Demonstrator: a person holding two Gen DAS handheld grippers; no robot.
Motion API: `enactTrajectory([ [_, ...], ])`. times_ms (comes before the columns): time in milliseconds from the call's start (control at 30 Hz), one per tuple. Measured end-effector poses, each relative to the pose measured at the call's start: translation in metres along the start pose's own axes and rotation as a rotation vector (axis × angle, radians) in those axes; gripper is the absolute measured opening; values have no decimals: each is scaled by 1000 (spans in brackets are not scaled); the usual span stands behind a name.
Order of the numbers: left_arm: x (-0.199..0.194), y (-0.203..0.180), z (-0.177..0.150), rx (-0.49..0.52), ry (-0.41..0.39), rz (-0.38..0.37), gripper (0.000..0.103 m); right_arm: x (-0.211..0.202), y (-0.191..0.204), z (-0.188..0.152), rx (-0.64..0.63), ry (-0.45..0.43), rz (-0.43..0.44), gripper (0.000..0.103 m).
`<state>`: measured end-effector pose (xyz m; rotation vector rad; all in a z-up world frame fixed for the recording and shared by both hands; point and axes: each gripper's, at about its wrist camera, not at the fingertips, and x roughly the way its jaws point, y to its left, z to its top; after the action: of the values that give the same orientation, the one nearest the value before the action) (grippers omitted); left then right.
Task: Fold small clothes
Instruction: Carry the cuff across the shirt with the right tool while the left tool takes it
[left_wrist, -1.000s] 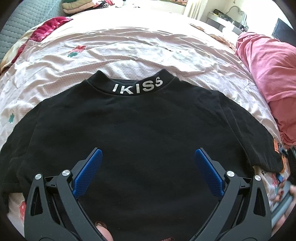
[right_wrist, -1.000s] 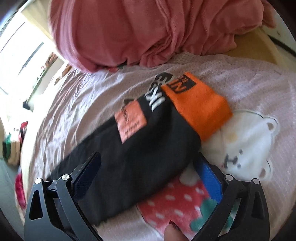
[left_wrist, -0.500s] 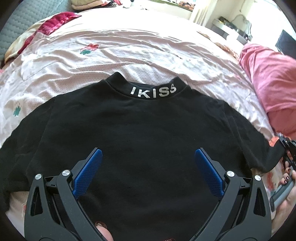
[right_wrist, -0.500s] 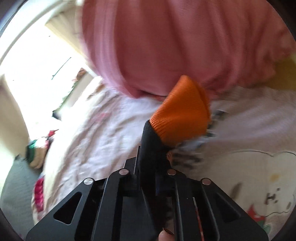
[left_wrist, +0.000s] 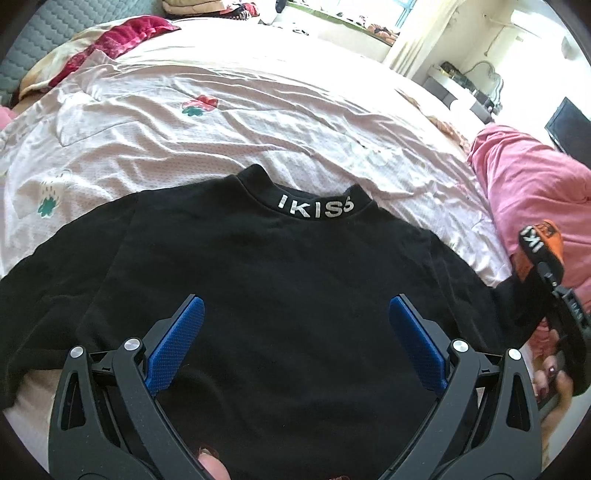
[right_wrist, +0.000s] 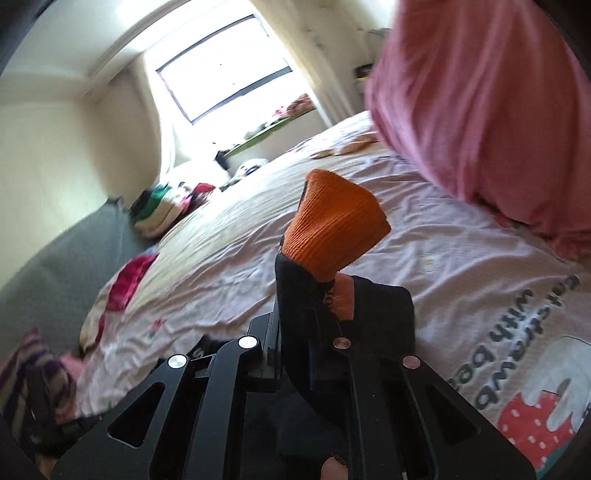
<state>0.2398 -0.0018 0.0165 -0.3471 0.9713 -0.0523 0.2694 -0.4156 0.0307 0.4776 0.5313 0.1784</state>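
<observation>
Since the earlier frame, right gripper (right_wrist: 314, 328) clamps sleeve cuff (right_wrist: 332, 232) and lifts it; left gripper (left_wrist: 295, 339) hovers released — carry cuff across black top (left_wrist: 280, 280), keeping fabric taut.

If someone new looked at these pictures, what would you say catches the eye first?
Probably the black top spread flat on the pale pink bedsheet, with silver letters on its collar, filling the left wrist view under the open left gripper. Next, the bright orange cuff of its sleeve, sticking up from the shut right gripper near a heaped pink blanket.
</observation>
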Motion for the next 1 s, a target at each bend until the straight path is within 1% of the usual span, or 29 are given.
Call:
enactTrajectory([
  [67, -4, 4, 0, -9, -1, -12, 94, 3, 14, -7, -39, 18, 28, 9],
  [133, -5, 8, -1, -27, 10, -45, 94, 4, 30, -16, -75, 35, 53, 9],
  [167, -6, 12, -1, -45, 16, -74, 94, 3, 37, -21, -88, 42, 64, 9],
  [267, -7, 20, -3, -88, 26, -132, 94, 7, 58, -36, -141, 70, 97, 9],
  [333, -7, 24, -4, -107, 34, -156, 94, 11, 73, -43, -178, 91, 116, 9],
  [567, 2, 31, -11, -159, 77, -209, 94, 23, 115, -83, -295, 182, 161, 10],
  [733, 10, 29, -17, -177, 110, -244, 94, 32, 133, -109, -357, 260, 184, 12],
  [800, 13, 29, -20, -190, 124, -260, 94, 35, 135, -115, -361, 299, 198, 17],
  [833, 15, 29, -21, -197, 130, -264, 94, 37, 136, -118, -361, 330, 208, 23],
  [867, 17, 28, -21, -203, 134, -267, 94, 38, 136, -119, -357, 346, 216, 33],
  [933, 21, 26, -23, -209, 145, -274, 94, 39, 136, -120, -328, 382, 252, 46],
  [1000, 26, 23, -25, -211, 158, -282, 92, 37, 134, -116, -306, 395, 278, 46],
])
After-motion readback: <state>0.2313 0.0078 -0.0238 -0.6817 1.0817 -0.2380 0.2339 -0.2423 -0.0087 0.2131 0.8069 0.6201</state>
